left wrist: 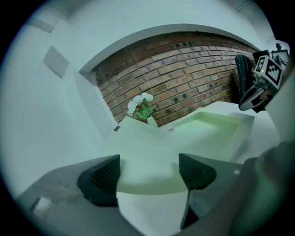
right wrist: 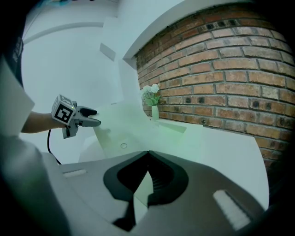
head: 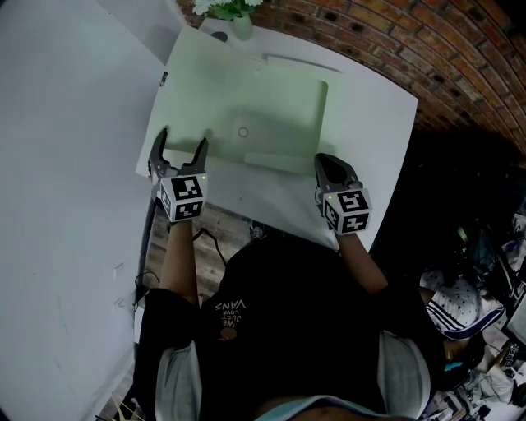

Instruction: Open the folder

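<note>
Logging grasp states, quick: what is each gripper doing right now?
Left gripper: open, jaws apart over the folder edge.
Right gripper: closed, nothing clearly held.

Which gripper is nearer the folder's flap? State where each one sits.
Right. The right gripper sits shut at the right end of the flap; the left gripper is off past its left end, open over the near left corner of the folder.

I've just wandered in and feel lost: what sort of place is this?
Probably an indoor workroom or studio: a white table with a pale green folder stands beside a bare brick wall, a vase of white flowers at its back, clutter on the floor.
</note>
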`<move>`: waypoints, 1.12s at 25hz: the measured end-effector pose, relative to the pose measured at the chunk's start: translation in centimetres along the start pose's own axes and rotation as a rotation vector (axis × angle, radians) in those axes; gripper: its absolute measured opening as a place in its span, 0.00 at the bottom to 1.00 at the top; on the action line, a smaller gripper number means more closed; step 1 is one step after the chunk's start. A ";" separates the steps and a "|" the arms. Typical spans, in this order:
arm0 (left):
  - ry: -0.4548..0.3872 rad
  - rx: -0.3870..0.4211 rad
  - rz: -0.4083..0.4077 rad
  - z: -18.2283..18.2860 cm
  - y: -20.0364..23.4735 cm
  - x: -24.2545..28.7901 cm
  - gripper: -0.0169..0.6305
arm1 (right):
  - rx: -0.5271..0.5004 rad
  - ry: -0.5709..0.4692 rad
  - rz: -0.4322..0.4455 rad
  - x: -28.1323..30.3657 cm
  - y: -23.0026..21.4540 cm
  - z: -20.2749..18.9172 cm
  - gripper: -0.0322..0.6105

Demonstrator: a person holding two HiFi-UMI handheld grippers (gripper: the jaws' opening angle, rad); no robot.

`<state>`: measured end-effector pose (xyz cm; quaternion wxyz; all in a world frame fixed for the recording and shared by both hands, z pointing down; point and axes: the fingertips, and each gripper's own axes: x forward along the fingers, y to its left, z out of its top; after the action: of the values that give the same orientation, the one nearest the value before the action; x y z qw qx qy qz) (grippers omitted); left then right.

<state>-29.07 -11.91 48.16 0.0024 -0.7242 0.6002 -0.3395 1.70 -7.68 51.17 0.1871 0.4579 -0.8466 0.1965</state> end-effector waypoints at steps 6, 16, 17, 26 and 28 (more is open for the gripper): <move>-0.017 -0.035 -0.020 0.5 -1.1 -0.3 0.64 | 0.002 -0.009 -0.003 -0.4 -0.1 0.0 0.05; -0.043 -0.039 -0.067 2.0 -2.7 -0.7 0.64 | 0.012 -0.016 -0.014 -0.9 -0.4 -0.2 0.05; -0.044 -0.042 -0.071 2.0 -2.9 -0.7 0.64 | 0.013 -0.016 -0.015 -1.0 -0.4 -0.2 0.05; -0.073 -0.085 -0.109 2.5 -3.7 -0.7 0.64 | 0.016 -0.022 -0.023 -1.0 -0.5 -0.1 0.05; -0.081 -0.097 -0.116 2.5 -3.8 -0.8 0.64 | 0.015 -0.022 -0.024 -0.9 -0.4 0.0 0.05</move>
<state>-24.54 -11.17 47.38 -0.0280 -0.7702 0.5725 -0.2798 2.53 -7.21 50.78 0.1764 0.4715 -0.8416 0.1955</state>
